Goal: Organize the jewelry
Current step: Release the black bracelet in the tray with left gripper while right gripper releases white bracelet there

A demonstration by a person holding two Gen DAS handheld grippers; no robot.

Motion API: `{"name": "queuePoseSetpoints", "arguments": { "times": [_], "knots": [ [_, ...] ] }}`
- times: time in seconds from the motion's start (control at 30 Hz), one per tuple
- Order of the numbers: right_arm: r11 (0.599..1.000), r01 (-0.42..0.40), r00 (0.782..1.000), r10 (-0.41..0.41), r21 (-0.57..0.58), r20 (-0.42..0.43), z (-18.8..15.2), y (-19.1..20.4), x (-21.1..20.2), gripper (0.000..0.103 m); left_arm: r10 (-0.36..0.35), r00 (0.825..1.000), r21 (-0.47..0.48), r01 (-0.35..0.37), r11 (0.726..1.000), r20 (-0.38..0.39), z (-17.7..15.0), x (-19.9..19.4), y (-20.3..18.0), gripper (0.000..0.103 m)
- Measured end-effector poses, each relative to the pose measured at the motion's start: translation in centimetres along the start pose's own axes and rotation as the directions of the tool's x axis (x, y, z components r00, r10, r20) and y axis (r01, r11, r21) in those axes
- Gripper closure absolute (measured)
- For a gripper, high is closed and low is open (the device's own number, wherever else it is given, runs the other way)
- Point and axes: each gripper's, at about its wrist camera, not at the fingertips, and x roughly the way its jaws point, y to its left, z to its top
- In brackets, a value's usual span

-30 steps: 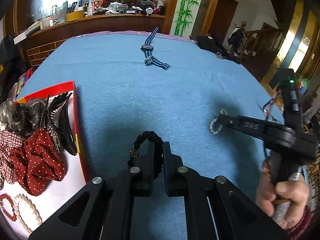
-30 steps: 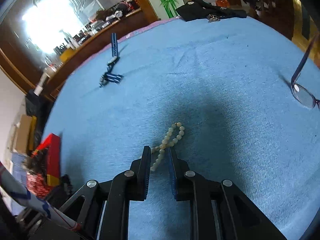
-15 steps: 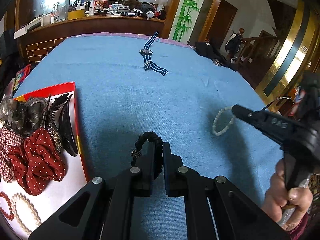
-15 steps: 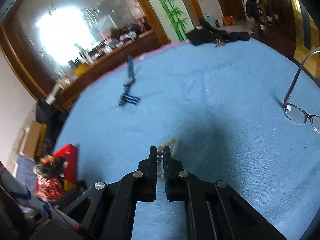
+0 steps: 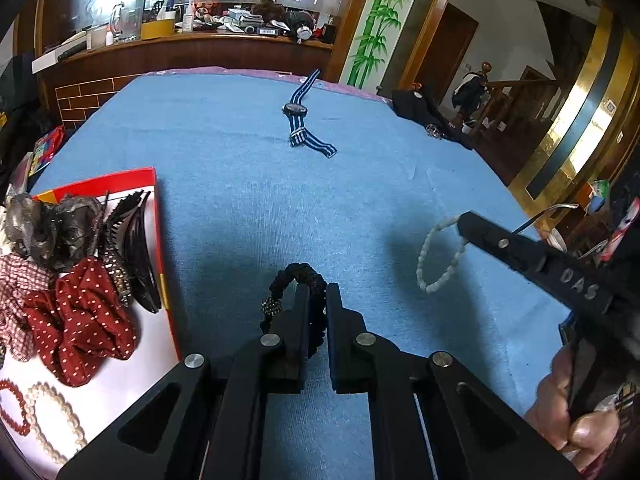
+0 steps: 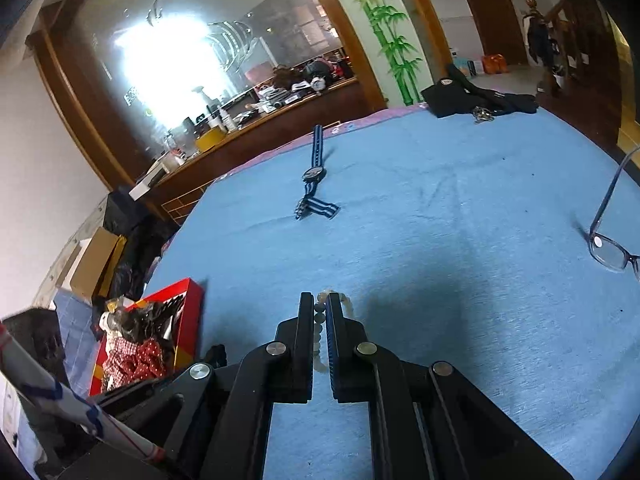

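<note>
Pearly round-bead bracelet (image 5: 439, 255), braided black bracelet (image 5: 298, 280), pinched

Each fisheye camera sits just behind its own black gripper fingers, low over the blue cloth-covered table (image 5: 248, 200), angled downward. Both views share the navy striped-strap wristwatch (image 5: 298, 112) (image 6: 314, 176) at upper centre and the red-rimmed cardboard tray (image 5: 154, 200) (image 6: 192, 312) at left.

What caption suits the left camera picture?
Left tool grips a black hair tie; right tool lifts a white bead bracelet over the blue cloth.
</note>
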Motion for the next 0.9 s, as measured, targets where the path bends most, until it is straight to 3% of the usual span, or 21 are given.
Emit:
{"name": "queuePoseSetpoints", "arguments": {
  "times": [0.27,0.47,0.67,0.9],
  "knots": [
    [0.998,-0.051,0.999,0.051,-0.047,-0.001,-0.6,1.7,-0.5,0.097,0.020,0.999,0.003,-0.020,1.000,0.038,-1.2,-4.3,0.4,0.096],
    [0.983,-0.139,0.990,0.137,-0.117,-0.030,-1.9,5.5,-1.1,0.096,0.077,0.996,-0.032,-0.076,0.997,0.048,-2.9,-7.9,4.2,0.096],
    [0.955,-0.256,0.965,0.243,-0.152,-0.101,-3.7,10.6,-1.1,0.096,0.141,0.989,-0.081,-0.137,0.987,0.043,-4.5,-9.8,8.3,0.096],
    [0.933,-0.323,0.935,0.289,-0.159,-0.205,-6.0,15.2,1.2,0.096,0.164,0.986,-0.123,-0.162,0.979,0.007,-6.2,-9.4,11.6,0.096]
  ]
}}
